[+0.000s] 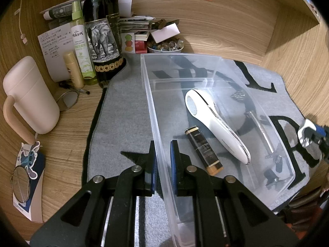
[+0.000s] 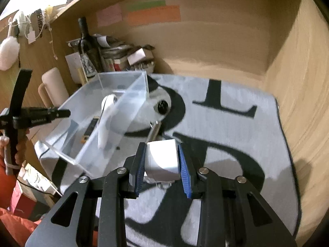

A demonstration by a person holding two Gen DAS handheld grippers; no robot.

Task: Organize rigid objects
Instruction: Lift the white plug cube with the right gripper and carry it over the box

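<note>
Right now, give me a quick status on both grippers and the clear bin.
Left gripper clamped on clear bin wall. Right gripper shut on silver-white gadget, outside the bin. White handheld device and dark tube already inside.

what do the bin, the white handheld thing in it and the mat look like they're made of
Bin: clear rigid plastic, glossy; the mat's letters show through its walls.
White device: smooth hard plastic by the look, with a shiny chrome-like trim along its edge; whether that trim is metal is unclear.
Mat: grey felt-like fabric, matt and fuzzy, with black letters and a dark stitched edge.
</note>
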